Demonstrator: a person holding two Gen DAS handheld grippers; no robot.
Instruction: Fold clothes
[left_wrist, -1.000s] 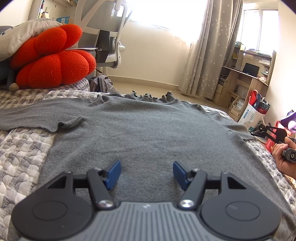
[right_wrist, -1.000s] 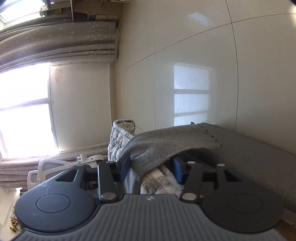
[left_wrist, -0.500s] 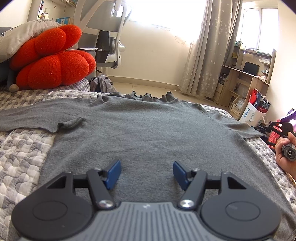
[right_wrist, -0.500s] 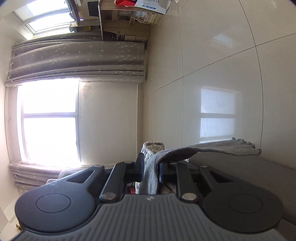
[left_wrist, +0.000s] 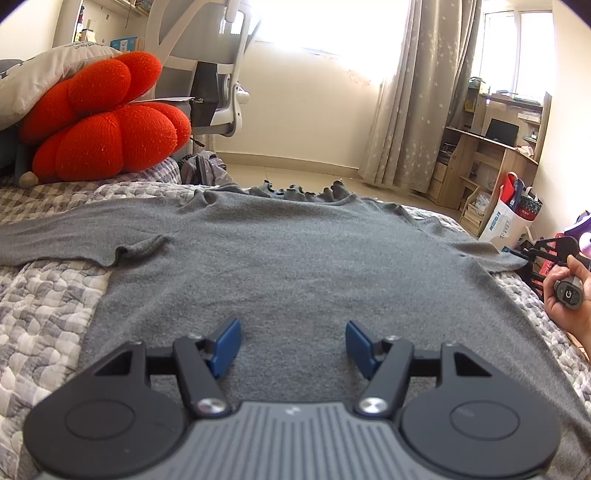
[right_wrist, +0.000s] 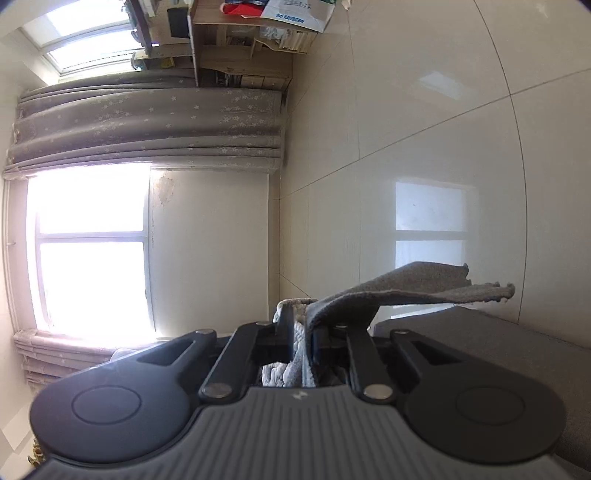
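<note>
A grey long-sleeved sweater (left_wrist: 295, 266) lies flat on the quilted bed (left_wrist: 40, 310), collar at the far side, left sleeve stretched out to the left. My left gripper (left_wrist: 292, 341) is open and empty, low over the sweater's near hem. My right gripper (right_wrist: 303, 332) is shut on the sweater's right sleeve (right_wrist: 399, 295), rolled on its side at the bed's right edge; some quilt also sits between its fingers. In the left wrist view the right gripper (left_wrist: 546, 254) and the hand holding it show at the far right.
A red flower cushion (left_wrist: 103, 122) and a grey pillow (left_wrist: 44, 77) lie at the bed's far left. An office chair (left_wrist: 207, 55) stands beyond the bed. A wooden desk (left_wrist: 495, 162) and bags (left_wrist: 513, 214) stand at the right.
My right gripper has closed on the right sleeve and drawn it outward and up. In the left wrist view the right hand has shifted. The left gripper has stayed still.
</note>
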